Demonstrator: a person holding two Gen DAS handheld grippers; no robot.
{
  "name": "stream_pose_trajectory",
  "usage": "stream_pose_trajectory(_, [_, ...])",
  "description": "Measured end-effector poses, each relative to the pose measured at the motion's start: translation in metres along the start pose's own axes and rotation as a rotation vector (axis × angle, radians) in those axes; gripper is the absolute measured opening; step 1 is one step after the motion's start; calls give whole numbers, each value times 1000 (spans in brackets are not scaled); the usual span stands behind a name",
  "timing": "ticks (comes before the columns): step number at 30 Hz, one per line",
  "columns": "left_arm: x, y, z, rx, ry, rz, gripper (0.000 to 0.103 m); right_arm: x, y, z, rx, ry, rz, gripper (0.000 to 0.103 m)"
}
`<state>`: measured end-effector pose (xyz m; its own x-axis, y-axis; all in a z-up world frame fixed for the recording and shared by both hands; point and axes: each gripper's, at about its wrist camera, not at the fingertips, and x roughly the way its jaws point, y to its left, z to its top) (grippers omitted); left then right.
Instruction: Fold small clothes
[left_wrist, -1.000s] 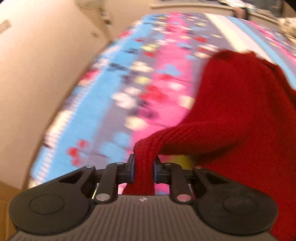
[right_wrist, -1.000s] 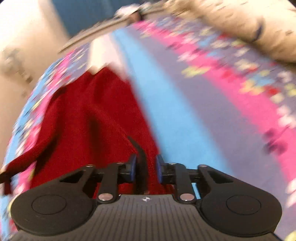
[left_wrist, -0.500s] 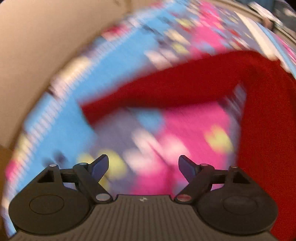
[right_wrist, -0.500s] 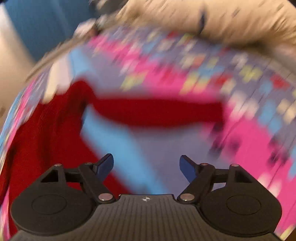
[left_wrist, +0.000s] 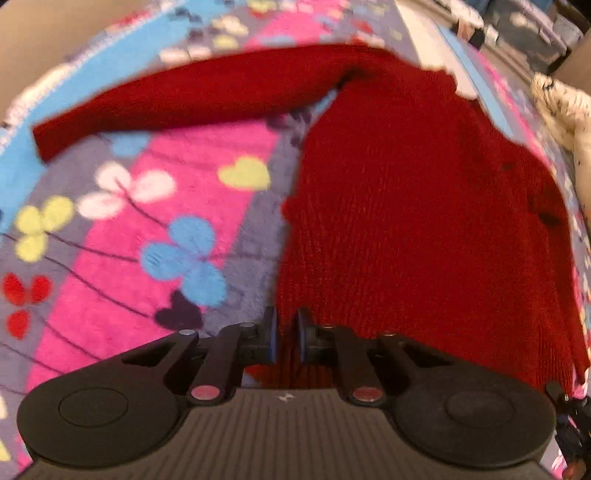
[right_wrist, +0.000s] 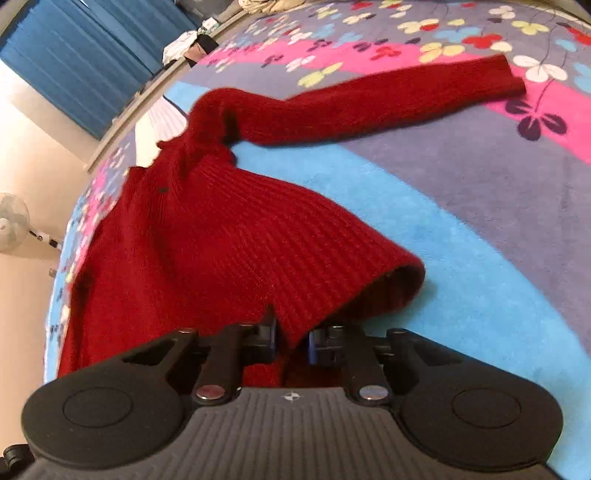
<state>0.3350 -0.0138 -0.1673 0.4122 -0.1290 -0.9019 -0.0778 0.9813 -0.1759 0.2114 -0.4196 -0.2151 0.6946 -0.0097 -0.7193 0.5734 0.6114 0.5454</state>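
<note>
Left wrist: left gripper (left_wrist: 284, 338) and right gripper (right_wrist: 291, 341) fingers closing on red sweater (left_wrist: 424, 221) hem — soft, limp knit; grip hem corners.

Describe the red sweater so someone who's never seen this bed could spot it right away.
Start at the floral blanket of pink, blue and grey stripes covering the bed. On it lies the red sweater, sleeves spread out sideways. It is the only plain, ribbed knit among printed flowers.

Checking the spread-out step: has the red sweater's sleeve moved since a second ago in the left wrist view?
Yes. The sleeve, earlier pinched at the left gripper, now lies stretched out across the floral blanket.
</note>
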Motion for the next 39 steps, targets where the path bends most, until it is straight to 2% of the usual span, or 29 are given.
stream_pose_trajectory(4, [-36,13,-3,-18,-48,-65,11,-46,16,-13,-41,-23,48,15])
stream_pose_trajectory(6, [-53,17,-8,18,-73,-58,10,-68,20,-15,-38,-41,76,15])
stream_pose_trajectory(7, [-62,19,-13,30,-87,-45,1,-79,21,-15,-31,-53,91,15])
stream_pose_trajectory(8, [-70,24,-19,40,-93,-20,0,-90,21,-15,-22,-62,100,15])
stream_pose_trajectory(12, [-78,58,-44,17,-89,-10,0,-117,7,-20,-10,-57,120,13])
stream_pose_trajectory(13, [-75,66,-47,0,-77,-20,1,-120,0,-24,-16,-61,107,3])
stream_pose_trajectory(15, [-61,76,-48,-48,-38,-41,20,-115,-17,-31,-10,-54,11,2])
stream_pose_trajectory(16, [-53,77,-45,-47,-28,-47,25,-108,-28,-30,6,-31,-9,2])
stream_pose_trajectory(17, [-46,74,-42,-37,-26,-43,41,-99,-39,-29,35,5,-5,6])
stream_pose_trajectory(18, [-41,71,-40,-30,-26,-34,61,-92,-48,-29,75,36,-10,7])
stream_pose_trajectory(19, [-34,68,-37,-27,-25,-22,71,-88,-56,-29,110,50,-24,11])
stream_pose_trajectory(20, [-26,63,-33,-30,-22,-13,87,-85,-59,-28,119,53,-26,26])
stream_pose_trajectory(21, [-18,59,-29,-31,-19,-5,90,-83,-61,-27,119,47,-21,53])
stream_pose_trajectory(23, [-2,50,-22,-15,-4,3,90,-78,-60,-25,111,23,-24,77])
stream_pose_trajectory(25, [20,40,-16,11,71,-8,90,-69,-58,-22,99,10,-25,78])
stream_pose_trajectory(26, [30,33,-14,38,113,-9,94,-62,-58,-21,99,18,-25,78])
stream_pose_trajectory(28, [35,14,-16,130,112,45,89,-45,-58,-15,116,29,-38,79])
stream_pose_trajectory(29, [33,8,-16,163,100,41,66,-37,-58,-13,120,36,-44,80])
stream_pose_trajectory(30, [29,4,-16,187,82,28,23,-30,-54,-10,118,32,-48,83])
stream_pose_trajectory(31, [24,2,-15,188,73,19,15,-25,-50,-9,117,25,-56,83])
stream_pose_trajectory(32, [19,4,-12,159,72,10,14,-21,-44,-7,110,24,-64,81])
stream_pose_trajectory(33, [13,6,-11,137,62,10,14,-18,-40,-5,99,30,-70,75])
stream_pose_trajectory(34, [7,9,-10,127,52,7,13,-18,-36,-5,92,35,-77,39])
stream_pose_trajectory(35, [-2,12,-10,118,39,5,13,-18,-35,-5,88,57,-78,25])
stream_pose_trajectory(36, [-13,15,-10,114,20,-1,11,-21,-34,-6,96,75,-60,24])
stream_pose_trajectory(38, [-43,22,-13,128,-38,8,10,-42,-29,-8,86,32,-32,20])
stream_pose_trajectory(39, [-56,28,-17,131,-51,-11,10,-56,-23,-10,59,8,-19,19])
